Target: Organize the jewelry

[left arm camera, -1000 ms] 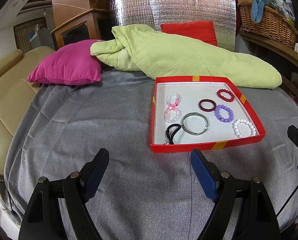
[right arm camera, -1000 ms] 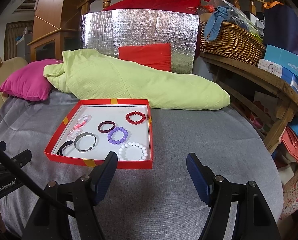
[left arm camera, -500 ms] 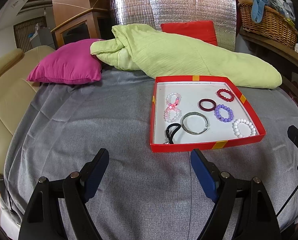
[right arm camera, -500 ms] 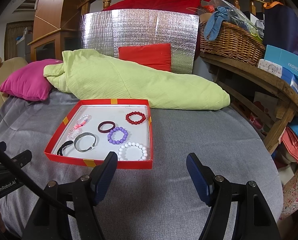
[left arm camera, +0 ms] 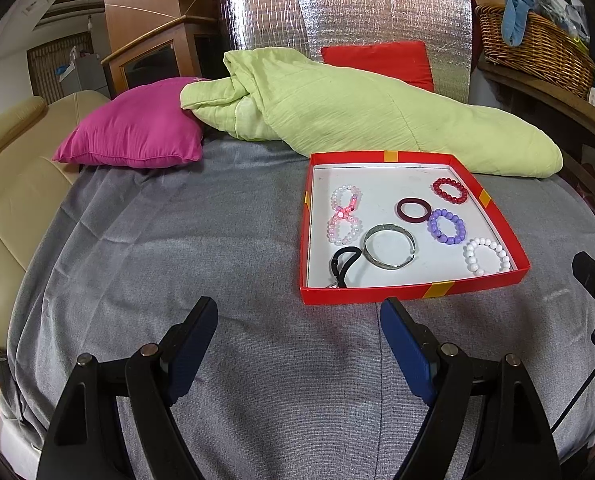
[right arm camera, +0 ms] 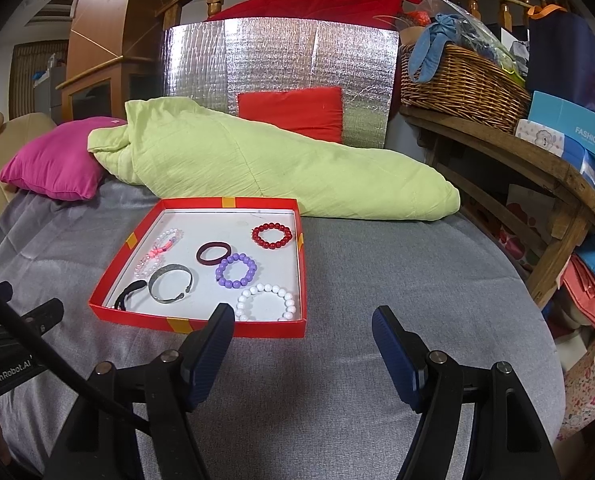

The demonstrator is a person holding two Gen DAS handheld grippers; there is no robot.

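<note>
A red tray with a white floor lies on the grey cloth; it also shows in the right wrist view. In it lie a white bead bracelet, a purple bead bracelet, a red bead bracelet, a dark maroon ring, a silver bangle, a black hair tie and a pink-white bead string. My left gripper is open and empty, just short of the tray's near edge. My right gripper is open and empty at the tray's near right corner.
A green quilt, a pink cushion and a red cushion lie behind the tray before a silver panel. A wooden shelf with a wicker basket and boxes stands at the right. A beige sofa is at the left.
</note>
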